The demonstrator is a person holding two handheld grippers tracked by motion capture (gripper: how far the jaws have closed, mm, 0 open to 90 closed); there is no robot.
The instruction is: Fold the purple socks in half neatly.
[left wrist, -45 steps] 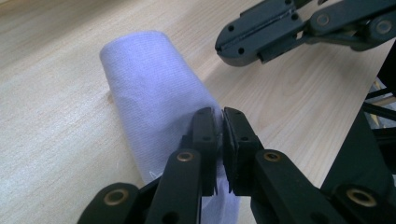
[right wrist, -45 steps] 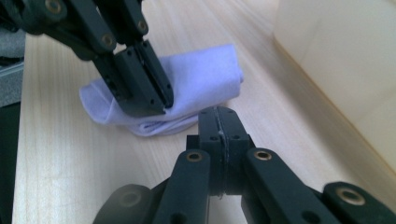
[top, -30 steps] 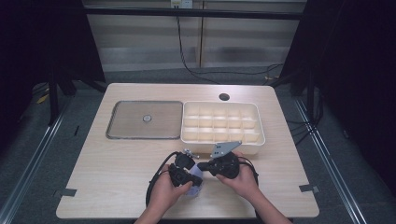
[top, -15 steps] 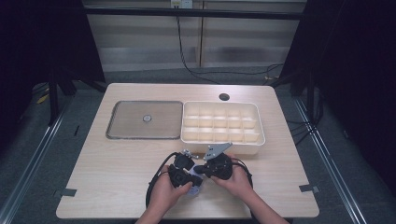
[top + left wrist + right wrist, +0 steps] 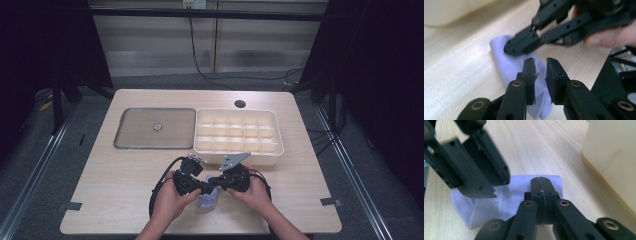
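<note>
A pale lilac cloth, folded and printed with small grey lettering, lies on the wooden table near the front edge. Both grippers meet over it, tips facing each other. My left gripper hovers just above the cloth. Its jaws have just been opening; a narrow gap shows and nothing is between the pads. My right gripper is shut, jaws together, tips resting on the cloth near its end. Whether a layer is pinched I cannot tell. From above, the left gripper and right gripper almost touch.
A cream compartment box stands just behind the hands, its wall close to the right gripper. A flat metal tray lies to its left. A round hole is in the tabletop at the back. Cables trail from both grippers.
The right gripper has shifted slightly leftward toward the left gripper. Both hands otherwise stay over the cloth.
</note>
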